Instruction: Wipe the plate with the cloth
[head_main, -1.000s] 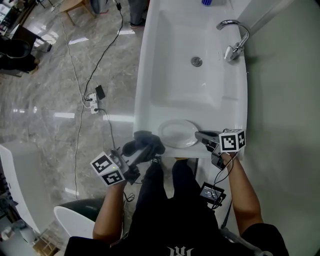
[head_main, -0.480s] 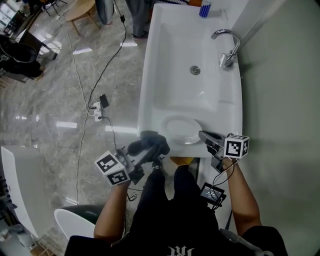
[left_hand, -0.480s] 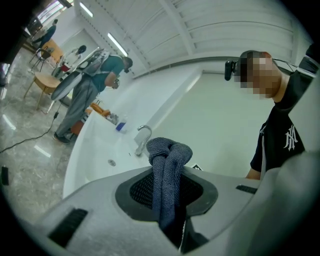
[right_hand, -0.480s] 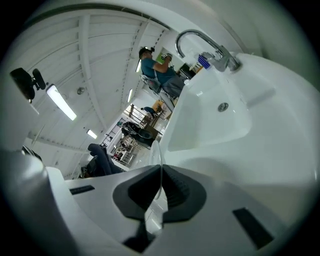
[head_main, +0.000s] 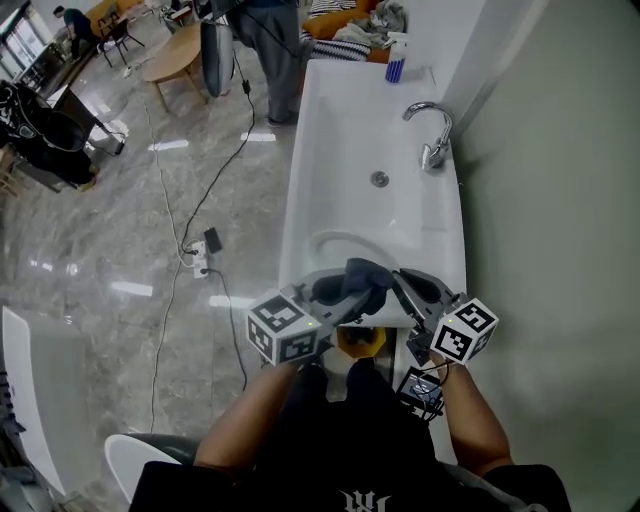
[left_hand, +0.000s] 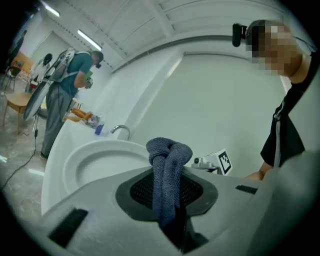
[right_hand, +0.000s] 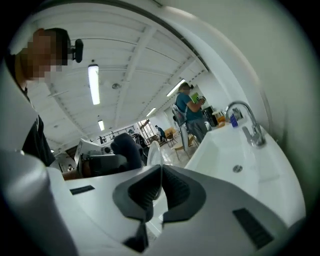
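My right gripper (head_main: 402, 283) is shut on the rim of the white plate (head_main: 333, 239) and holds it up on edge above the counter's near end. In the right gripper view the plate (right_hand: 154, 152) stands edge-on between the pads. My left gripper (head_main: 340, 298) is shut on the dark blue-grey cloth (head_main: 352, 276), whose bunched end sticks up past the jaws. In the left gripper view the cloth (left_hand: 167, 165) hangs just right of the plate's face (left_hand: 97, 162). I cannot tell whether cloth and plate touch.
A long white sink basin (head_main: 365, 140) runs away from me, with a chrome faucet (head_main: 430, 130) on its right and a blue cup (head_main: 396, 68) at the far end. A person (head_main: 268, 35) stands beyond it. A cable and power strip (head_main: 206, 254) lie on the floor at left.
Both grippers have risen. The plate has come up off the counter and tipped onto its edge in the right gripper. The left gripper has carried the cloth right, up to the plate.
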